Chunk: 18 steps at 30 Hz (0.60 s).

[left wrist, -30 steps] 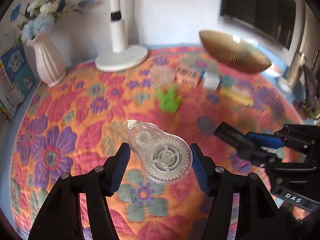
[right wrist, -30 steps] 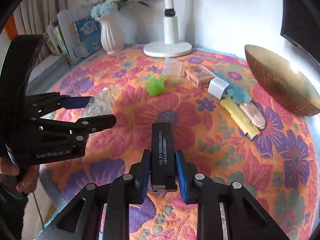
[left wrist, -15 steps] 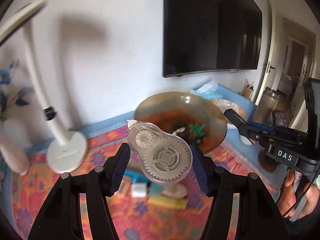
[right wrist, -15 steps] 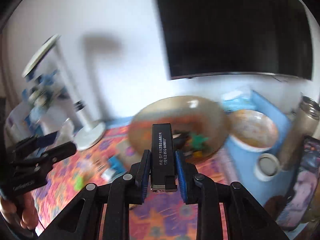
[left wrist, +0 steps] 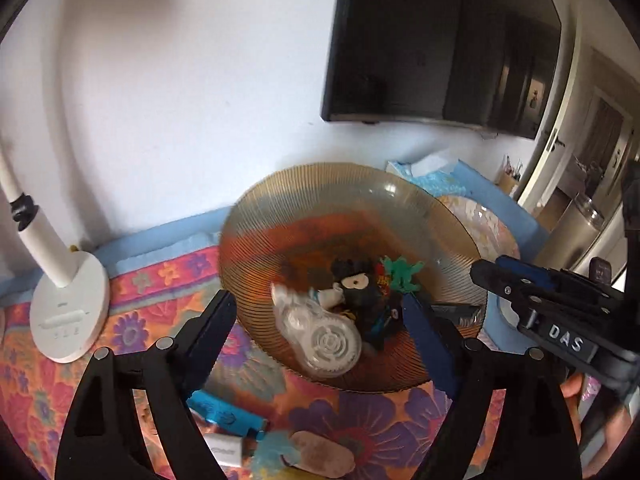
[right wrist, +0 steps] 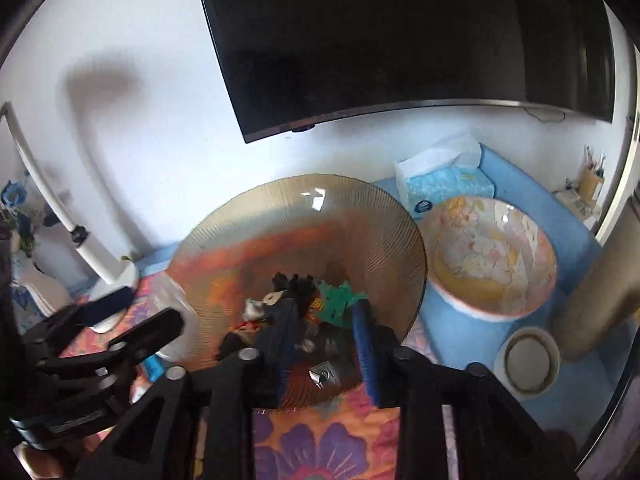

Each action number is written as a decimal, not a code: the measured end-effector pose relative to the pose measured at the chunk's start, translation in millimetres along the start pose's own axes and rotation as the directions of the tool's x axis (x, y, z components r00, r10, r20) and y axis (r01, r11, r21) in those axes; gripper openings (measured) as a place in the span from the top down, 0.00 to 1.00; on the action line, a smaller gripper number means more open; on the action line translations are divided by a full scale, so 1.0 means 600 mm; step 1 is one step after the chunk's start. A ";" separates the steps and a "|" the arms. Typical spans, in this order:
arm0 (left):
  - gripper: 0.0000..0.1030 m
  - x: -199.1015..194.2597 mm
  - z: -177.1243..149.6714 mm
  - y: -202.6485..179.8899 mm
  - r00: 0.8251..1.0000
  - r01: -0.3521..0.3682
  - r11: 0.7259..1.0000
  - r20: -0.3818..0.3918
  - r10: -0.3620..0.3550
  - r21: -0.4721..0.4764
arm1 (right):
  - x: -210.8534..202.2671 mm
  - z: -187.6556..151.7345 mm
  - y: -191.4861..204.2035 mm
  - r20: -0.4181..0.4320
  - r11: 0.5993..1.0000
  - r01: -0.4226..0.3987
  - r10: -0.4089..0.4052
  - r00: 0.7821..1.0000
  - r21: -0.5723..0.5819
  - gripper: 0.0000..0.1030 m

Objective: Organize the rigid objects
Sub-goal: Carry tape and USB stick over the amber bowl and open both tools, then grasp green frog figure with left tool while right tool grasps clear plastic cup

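correction tape: the clear correction tape dispenser (left wrist: 320, 332) is lying in the near left part of the ribbed amber bowl (left wrist: 280, 216), blurred, no longer touched by any pad.
black stick: a dark flat piece with a metal end (right wrist: 324, 372) is showing low in the bowl between the right fingers; it is blurred, so i cannot tell if it is resting or dropping.
left gripper (left wrist: 320, 320): its fingers are opening, standing wide apart over the bowl's near rim, pads free of the dispenser.
right gripper (right wrist: 324, 340): its fingers are opening too, the blue pads (right wrist: 364, 344) looking clear of the dark piece, so released rather than clenched.
bowl contents: a green toy (left wrist: 402, 274), a black lump with a pale patch (left wrist: 354, 282) and other small bits are already sitting in the middle.
step in hand: the drop into the bowl is being finished, by my reading, with both grippers letting go together.
next move: it is calling for lifting both grippers clear of the rim and turning back left and nearer for the loose items.
left to gather: a blue piece (left wrist: 224, 416), a white block (left wrist: 226, 450) and a pinkish oval (left wrist: 320, 456) are lying on the flowered cloth (left wrist: 360, 412) of the tabletop, near the bowl.
around: a white lamp base (left wrist: 70, 308) is standing far left; a floral bowl (right wrist: 494, 256), a tissue box (right wrist: 444, 184) and a white lid (right wrist: 528, 360) are sitting to the right.
in the way: the two grippers are crowding each other over one bowl, and the bowl's near rim is sitting right under the fingers.
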<state>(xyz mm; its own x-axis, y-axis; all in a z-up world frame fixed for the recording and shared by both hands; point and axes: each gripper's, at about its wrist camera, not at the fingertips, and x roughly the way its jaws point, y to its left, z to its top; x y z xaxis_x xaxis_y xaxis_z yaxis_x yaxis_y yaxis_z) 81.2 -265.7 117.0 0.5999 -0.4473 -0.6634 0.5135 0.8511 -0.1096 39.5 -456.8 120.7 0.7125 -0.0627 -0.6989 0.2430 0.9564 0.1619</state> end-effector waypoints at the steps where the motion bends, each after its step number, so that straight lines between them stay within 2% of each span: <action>1: 0.18 -0.016 -0.004 0.010 1.000 -0.001 1.000 0.009 0.001 -0.005 | -0.003 -0.001 -0.004 0.005 1.000 -0.018 0.018 1.000 0.010 0.65; 3: 0.18 -0.055 -0.015 0.036 0.999 -0.021 1.000 0.038 0.022 -0.018 | -0.019 -0.012 -0.005 0.013 0.998 -0.061 0.061 0.998 0.021 0.62; 5: 0.18 -0.097 -0.028 0.066 0.996 -0.052 0.998 0.069 0.055 -0.041 | -0.036 -0.027 0.008 0.023 0.998 -0.067 0.067 0.998 0.008 0.55; 8: 0.18 -0.164 -0.056 0.118 0.991 -0.085 0.992 0.095 0.094 -0.098 | -0.065 -0.047 0.046 0.034 0.993 -0.112 0.113 0.993 -0.030 0.45; 11: 0.14 -0.219 -0.095 0.162 0.980 -0.157 0.977 0.099 0.172 -0.143 | -0.094 -0.072 0.097 0.043 0.982 -0.173 0.177 0.983 -0.079 0.41; 14: 0.07 -0.256 -0.154 0.211 0.961 -0.246 0.948 0.078 0.266 -0.203 | -0.103 -0.119 0.160 0.022 0.962 -0.231 0.236 0.971 -0.149 0.36; 16: 0.07 -0.260 -0.200 0.244 0.952 -0.286 0.927 0.042 0.304 -0.244 | -0.089 -0.161 0.200 -0.011 0.944 -0.265 0.268 0.963 -0.197 0.31; 18: 0.07 -0.246 -0.248 0.275 0.939 -0.335 0.903 -0.012 0.344 -0.270 | -0.061 -0.211 0.237 -0.050 0.927 -0.291 0.288 0.956 -0.238 0.31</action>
<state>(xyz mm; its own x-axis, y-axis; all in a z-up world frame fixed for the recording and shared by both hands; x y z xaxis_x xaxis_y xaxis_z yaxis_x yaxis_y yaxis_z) -13.7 -18.2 86.4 0.7326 -0.1234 -0.6693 0.0973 0.9923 -0.0765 -35.5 -282.2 80.9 0.7182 0.2294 -0.6569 -0.1391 0.9724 0.1874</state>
